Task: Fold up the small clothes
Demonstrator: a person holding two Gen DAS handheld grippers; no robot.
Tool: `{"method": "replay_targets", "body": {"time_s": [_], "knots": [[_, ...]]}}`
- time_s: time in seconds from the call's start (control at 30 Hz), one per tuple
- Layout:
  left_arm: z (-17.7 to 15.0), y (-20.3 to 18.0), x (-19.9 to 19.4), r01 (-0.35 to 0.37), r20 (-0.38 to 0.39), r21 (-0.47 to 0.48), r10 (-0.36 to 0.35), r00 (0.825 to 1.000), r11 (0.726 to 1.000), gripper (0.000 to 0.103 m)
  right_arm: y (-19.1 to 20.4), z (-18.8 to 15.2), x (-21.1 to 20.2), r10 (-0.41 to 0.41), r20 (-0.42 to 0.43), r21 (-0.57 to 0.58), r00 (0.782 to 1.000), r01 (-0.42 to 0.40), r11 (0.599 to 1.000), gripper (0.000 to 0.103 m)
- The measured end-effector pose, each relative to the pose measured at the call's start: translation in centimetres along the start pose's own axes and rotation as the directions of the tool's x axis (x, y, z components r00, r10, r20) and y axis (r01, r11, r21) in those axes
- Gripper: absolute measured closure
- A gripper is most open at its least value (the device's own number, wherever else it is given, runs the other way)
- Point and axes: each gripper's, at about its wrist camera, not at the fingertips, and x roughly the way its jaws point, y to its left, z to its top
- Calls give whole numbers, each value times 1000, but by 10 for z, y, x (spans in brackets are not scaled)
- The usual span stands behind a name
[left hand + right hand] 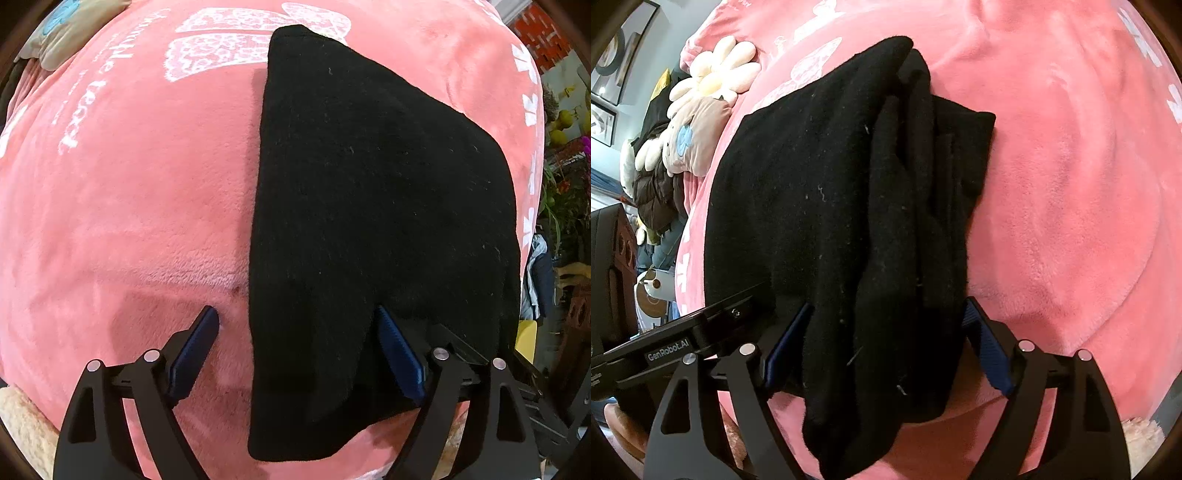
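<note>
A black knit garment [369, 206] lies on a pink plush blanket [129, 206]. In the left wrist view it lies flat with a straight left edge, and its near end lies between my open fingers. My left gripper [297, 321] is open, low over the garment's near left edge. In the right wrist view the same garment [820, 192] shows bunched folds along its right side. My right gripper [886, 314] is open, with the bunched near end of the garment between its fingers.
The blanket [1071, 184] has white printed lettering and patterns. Plush toys, one a cream flower [716, 74], lie at the far left of the right wrist view. The other gripper's body [683, 336] sits close on the left. Plants and furniture [565, 166] stand beyond the blanket's right edge.
</note>
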Motion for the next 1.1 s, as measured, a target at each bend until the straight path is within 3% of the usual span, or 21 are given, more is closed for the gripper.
{"method": "replay_targets", "body": {"time_s": [0.53, 0.73, 1.1], "knots": [[-1, -3, -3, -9, -2, -13, 9, 1000, 1000, 18, -6, -4, -5, 8, 13, 28, 1000, -8, 1000, 23], [3, -7, -5, 15, -21, -5, -16, 1000, 1000, 26, -6, -6, -8, 2, 16, 44, 1000, -3, 999, 32], [6, -7, -2, 13, -28, -26, -13, 1000, 1000, 21, -11, -6, -8, 20, 18, 71, 1000, -21, 997, 30]]}}
